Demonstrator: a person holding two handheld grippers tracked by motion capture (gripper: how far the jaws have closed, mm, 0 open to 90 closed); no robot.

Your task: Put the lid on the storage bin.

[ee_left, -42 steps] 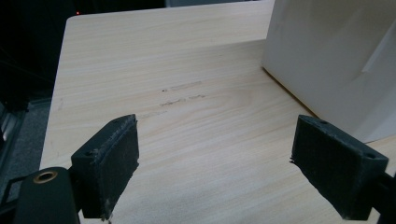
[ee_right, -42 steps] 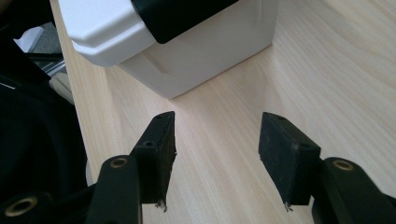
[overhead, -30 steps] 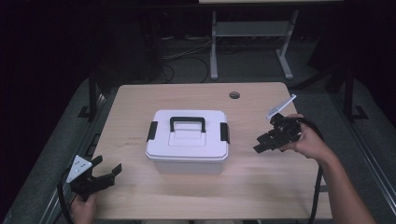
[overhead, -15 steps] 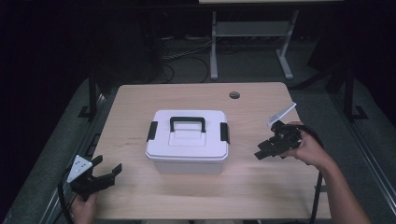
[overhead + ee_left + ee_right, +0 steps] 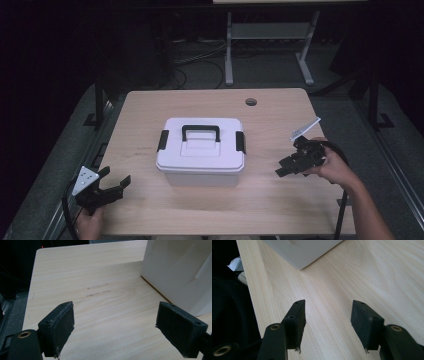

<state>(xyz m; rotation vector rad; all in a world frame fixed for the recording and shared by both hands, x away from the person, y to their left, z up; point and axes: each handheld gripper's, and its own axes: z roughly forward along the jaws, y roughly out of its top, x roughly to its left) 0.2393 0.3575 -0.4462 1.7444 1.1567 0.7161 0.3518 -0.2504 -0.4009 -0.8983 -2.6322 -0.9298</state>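
A white plastic storage box (image 5: pixel 201 152) with a black carry handle (image 5: pixel 200 132) sits mid-table, between our empty, spread left gripper (image 5: pixel 107 189) and right gripper (image 5: pixel 290 165). We judge it rigid, smooth and light; that handle, or the black side latches (image 5: pixel 240 142), offer the surest hold.

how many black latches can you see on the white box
2. One latch sits on the left end of the box lid, the other latch on the right end, either side of the black handle. The far side is hidden, so more could be there.
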